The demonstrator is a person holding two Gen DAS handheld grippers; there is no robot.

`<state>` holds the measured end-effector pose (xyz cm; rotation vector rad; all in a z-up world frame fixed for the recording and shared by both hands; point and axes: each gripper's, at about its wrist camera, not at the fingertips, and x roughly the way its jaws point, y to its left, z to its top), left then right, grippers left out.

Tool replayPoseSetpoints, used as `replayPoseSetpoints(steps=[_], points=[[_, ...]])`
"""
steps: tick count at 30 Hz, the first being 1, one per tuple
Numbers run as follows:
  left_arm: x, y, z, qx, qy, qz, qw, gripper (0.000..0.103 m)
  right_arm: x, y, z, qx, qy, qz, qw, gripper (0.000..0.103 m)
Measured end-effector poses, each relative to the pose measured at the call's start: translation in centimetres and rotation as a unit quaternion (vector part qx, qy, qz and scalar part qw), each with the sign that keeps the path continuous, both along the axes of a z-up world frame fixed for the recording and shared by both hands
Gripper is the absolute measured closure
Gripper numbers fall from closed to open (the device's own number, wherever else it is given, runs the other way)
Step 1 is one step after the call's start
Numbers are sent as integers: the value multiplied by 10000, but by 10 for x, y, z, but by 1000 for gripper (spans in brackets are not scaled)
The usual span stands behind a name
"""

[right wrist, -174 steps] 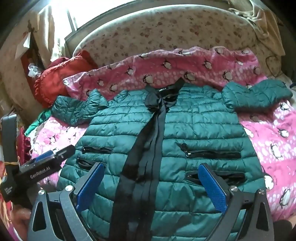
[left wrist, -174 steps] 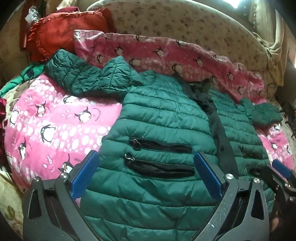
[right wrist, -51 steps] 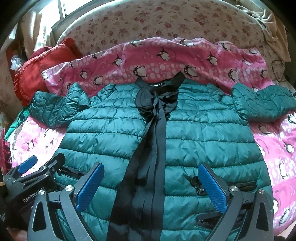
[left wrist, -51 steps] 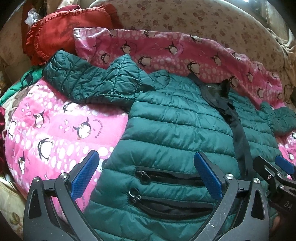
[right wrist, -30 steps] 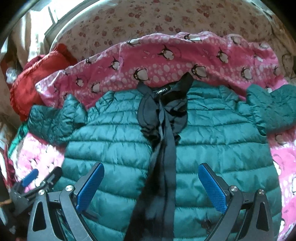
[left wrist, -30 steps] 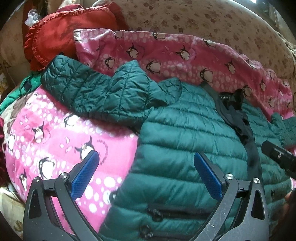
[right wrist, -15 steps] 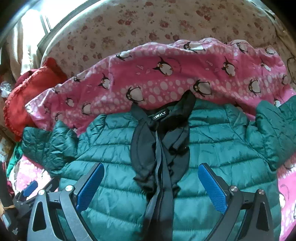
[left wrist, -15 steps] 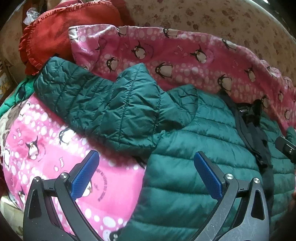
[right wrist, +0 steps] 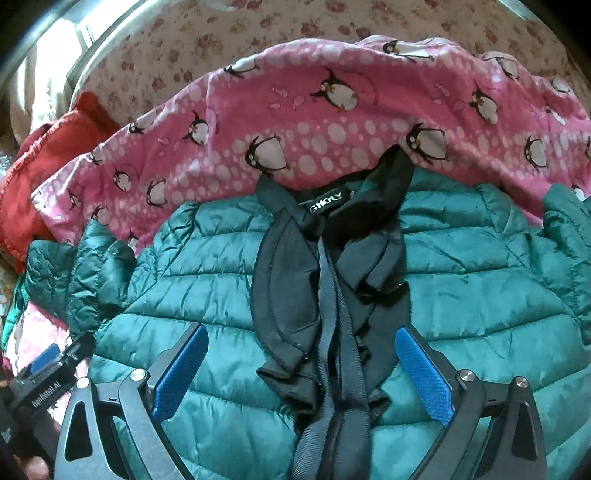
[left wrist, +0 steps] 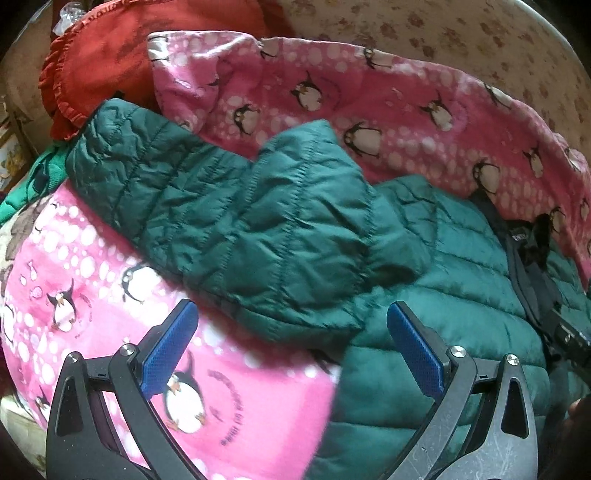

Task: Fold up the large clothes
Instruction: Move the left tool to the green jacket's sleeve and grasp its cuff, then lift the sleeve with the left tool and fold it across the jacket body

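A green quilted puffer jacket [right wrist: 480, 288] lies front up on a pink penguin blanket [right wrist: 332, 122]. Its black collar and placket [right wrist: 325, 288] run down the middle. Its left sleeve [left wrist: 229, 229] lies spread out to the side over the blanket [left wrist: 229, 398]. My left gripper [left wrist: 291, 343] is open and empty, just short of the sleeve's armpit edge. My right gripper [right wrist: 301, 369] is open and empty, hovering over the collar and placket. The right sleeve [right wrist: 569, 229] shows at the far right edge. The left gripper also shows in the right wrist view [right wrist: 51, 362].
A red ruffled cushion [left wrist: 110, 62] lies at the back left; it also shows in the right wrist view [right wrist: 48, 158]. A floral padded headboard [right wrist: 295, 29] curves behind the blanket. A green cloth [left wrist: 26, 184] lies at the left edge.
Both grippers have moved forward up the jacket: the left from the pockets to the left sleeve, the right from the hem to the collar. Both stay open.
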<state>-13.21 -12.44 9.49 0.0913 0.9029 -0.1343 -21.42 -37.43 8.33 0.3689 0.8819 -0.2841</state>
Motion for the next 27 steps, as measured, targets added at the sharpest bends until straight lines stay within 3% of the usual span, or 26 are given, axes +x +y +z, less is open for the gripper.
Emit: replayPoseSetpoints(steps=[5, 9, 16, 20, 23, 26, 27], points=[[22, 34, 5, -194, 39, 307, 9993, 1, 2, 6, -1, -63, 38, 73, 9999, 2], [47, 79, 11, -339, -43, 902, 9953, 1, 0, 10, -1, -28, 53, 135, 9999, 2], [101, 146, 19, -190, -332, 1855, 9819, 1, 1, 20, -1, -34, 114, 328, 9994, 2], [129, 161, 15, -142, -390, 1941, 9801, 1, 3, 28, -2, -127, 191, 433, 9988, 2], [152, 168, 7, -349, -367, 1931, 9799, 16, 2, 31, -3, -149, 218, 510, 9983, 2], [161, 178, 2, -557, -343, 2000, 9776, 39, 1, 34, -2, -157, 239, 559, 9980, 2], [158, 182, 3, -615, -427, 1973, 9775, 54, 0, 34, -2, -158, 244, 566, 9980, 2]])
